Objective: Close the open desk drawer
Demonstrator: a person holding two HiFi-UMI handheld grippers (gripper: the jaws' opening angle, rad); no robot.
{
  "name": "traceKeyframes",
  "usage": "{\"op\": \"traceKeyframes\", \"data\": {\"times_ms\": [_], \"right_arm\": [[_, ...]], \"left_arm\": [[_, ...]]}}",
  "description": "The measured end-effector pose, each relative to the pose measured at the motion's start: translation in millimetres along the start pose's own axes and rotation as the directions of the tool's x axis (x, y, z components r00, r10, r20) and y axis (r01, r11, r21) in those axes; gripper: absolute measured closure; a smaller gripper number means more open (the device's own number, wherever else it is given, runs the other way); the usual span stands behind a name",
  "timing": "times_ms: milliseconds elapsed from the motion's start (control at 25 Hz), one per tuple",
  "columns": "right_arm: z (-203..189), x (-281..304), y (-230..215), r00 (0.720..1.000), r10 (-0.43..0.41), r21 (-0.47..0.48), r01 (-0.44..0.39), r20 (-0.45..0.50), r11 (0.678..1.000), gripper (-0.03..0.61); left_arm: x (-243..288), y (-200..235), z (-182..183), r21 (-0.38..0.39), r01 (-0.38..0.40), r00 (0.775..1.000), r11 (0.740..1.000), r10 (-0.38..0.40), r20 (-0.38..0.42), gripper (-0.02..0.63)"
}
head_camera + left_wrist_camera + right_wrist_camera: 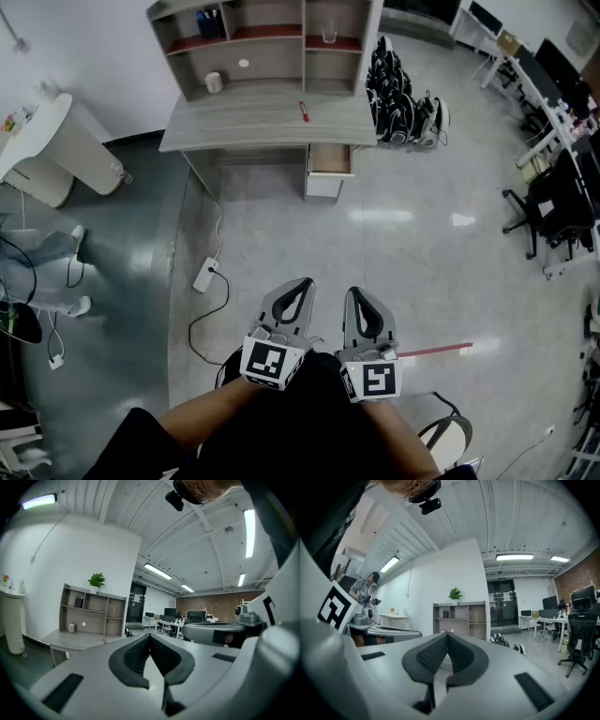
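**Surface.** A grey wood-grain desk (pixel 267 122) stands against the white wall. A shelf unit (pixel 258 42) runs along its back edge, with a potted plant (pixel 96 579) on top. A red pen (pixel 304 111) lies on the desktop toward the desk's right end. A small pale object (pixel 214 82), possibly a cup, sits on the desk's left half at the foot of the shelf unit.

**Room.** The floor (pixel 422 234) is glossy grey. A white power strip (pixel 204 275) lies in front of the desk's left end, and a black cable (pixel 208 323) trails from it, away from the desk. Black bags (pixel 398 94) are clustered on the floor just beside the desk's right end. Office chairs (pixel 553 202) and workstations stand well to the right of the desk. A person (pixel 42 267) stands to the left of the desk. A strip of red tape (pixel 436 350) lies on the floor well in front of the desk.

**Task item.** The drawer (pixel 330 157) sits under the desk's right end and is pulled out toward the viewer, its top exposed.

**Grippers.** The left gripper (pixel 302 281) and right gripper (pixel 359 292) are held side by side well in front of the desk, tips pointing toward it. Both are clenched, pad against pad, with nothing between the jaws. The drawer lies well ahead of them, roughly in line with the gap between the two, and neither touches it.
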State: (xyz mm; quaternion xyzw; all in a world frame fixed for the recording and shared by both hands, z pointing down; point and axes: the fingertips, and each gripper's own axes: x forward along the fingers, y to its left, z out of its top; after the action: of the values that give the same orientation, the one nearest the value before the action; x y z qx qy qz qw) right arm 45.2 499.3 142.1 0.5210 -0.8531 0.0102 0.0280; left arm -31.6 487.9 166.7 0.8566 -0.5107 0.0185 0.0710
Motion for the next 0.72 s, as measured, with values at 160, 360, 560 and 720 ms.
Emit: {"op": "traceKeyframes", "data": {"times_ms": [160, 360, 560, 720], "right_arm": [[0, -4, -10, 1.000, 0.008, -0.004, -0.008, 0.006, 1.000, 0.561], [-9, -12, -25, 1.000, 0.008, 0.073, -0.009, 0.018, 0.997, 0.561], [-19, -15, -41, 1.000, -0.016, 0.091, 0.016, -0.004, 0.996, 0.561], [-22, -11, -46, 1.000, -0.017, 0.083, 0.018, -0.018, 0.996, 0.561]], "left_arm": [[6, -11, 2, 0.008, 0.004, 1.000, 1.000, -0.005, 0.006, 0.600], [1, -12, 4, -0.001, -0.018, 1.000, 1.000, 0.018, 0.018, 0.600], [-4, 2, -1, -0.011, -0.074, 0.997, 0.997, 0.074, 0.005, 0.600], [6, 11, -2, -0.022, -0.095, 0.995, 0.995, 0.095, 0.002, 0.600]]}}
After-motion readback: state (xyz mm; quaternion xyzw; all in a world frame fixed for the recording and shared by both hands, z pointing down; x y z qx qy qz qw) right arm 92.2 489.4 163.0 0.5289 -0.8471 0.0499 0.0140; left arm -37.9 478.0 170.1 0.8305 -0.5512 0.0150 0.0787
